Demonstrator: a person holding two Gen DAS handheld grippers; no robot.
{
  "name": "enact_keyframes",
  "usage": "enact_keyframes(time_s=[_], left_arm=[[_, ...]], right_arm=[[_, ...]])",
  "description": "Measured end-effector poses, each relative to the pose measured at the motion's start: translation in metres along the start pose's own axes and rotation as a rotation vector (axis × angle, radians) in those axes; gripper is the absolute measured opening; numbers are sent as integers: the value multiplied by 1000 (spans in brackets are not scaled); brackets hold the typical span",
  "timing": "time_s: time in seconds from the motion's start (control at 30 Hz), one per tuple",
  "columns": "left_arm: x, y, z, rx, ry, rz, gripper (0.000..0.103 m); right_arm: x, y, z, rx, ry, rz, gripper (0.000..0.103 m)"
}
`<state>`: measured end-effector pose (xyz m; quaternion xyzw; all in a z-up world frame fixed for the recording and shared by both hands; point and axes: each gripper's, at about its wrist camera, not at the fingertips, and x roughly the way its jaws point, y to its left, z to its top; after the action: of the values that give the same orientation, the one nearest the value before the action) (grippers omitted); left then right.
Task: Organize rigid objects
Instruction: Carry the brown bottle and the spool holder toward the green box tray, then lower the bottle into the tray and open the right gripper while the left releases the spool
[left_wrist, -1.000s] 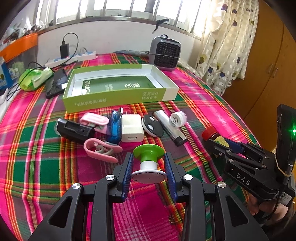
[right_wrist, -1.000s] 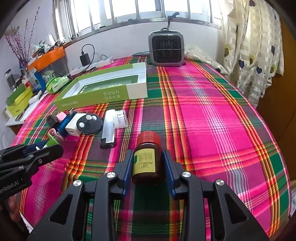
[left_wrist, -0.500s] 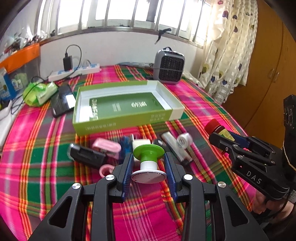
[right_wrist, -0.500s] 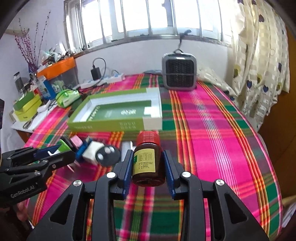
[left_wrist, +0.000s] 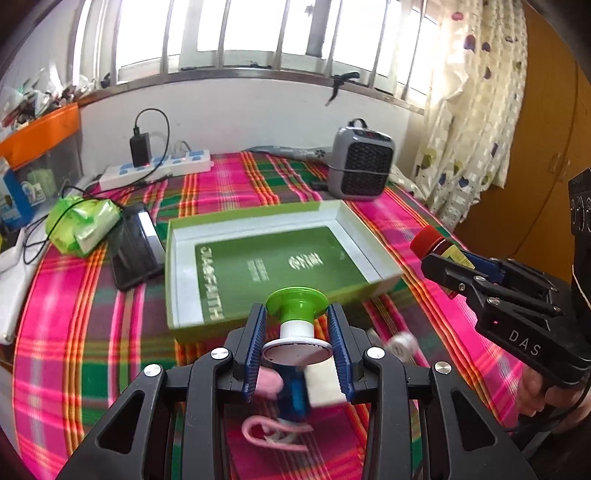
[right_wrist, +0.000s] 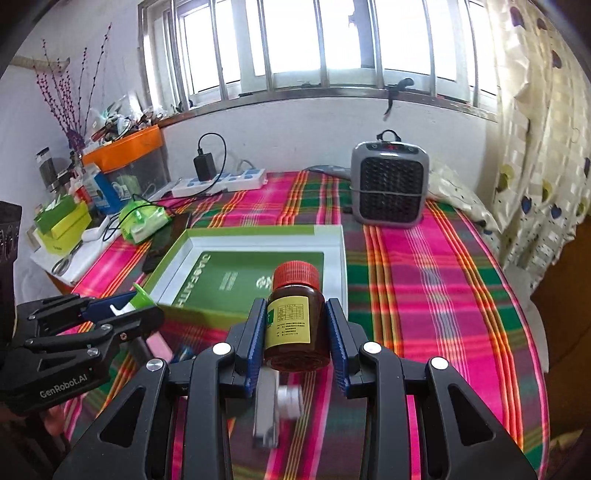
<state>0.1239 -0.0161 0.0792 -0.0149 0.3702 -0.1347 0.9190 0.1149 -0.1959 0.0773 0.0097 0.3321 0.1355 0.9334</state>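
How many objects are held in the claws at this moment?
2. The green-topped spool sits in the left claw, and the red-capped brown bottle in the right claw. Both are lifted before the green box.

woven plaid tablecloth (left_wrist: 92, 350), glossy brown bottle (right_wrist: 295, 325)

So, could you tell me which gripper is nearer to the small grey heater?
Right. The right gripper hovers over the green box's heater-side end, facing the heater; the left gripper hangs farther away.
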Motion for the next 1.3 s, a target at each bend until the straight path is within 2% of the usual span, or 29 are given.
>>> enact_keyframes(time_s=[0.33,0.7,1.3], left_arm=[[42,31,32,-11,51,36,33],[87,49,47,-25,100,65,33],[115,57,47,-25,130,108,33]], right_arm=[[56,-6,31,-30,71,10,33],[114,-12,42,-53,168,-13,33],[147,-15,47,-58,213,-18,33]])
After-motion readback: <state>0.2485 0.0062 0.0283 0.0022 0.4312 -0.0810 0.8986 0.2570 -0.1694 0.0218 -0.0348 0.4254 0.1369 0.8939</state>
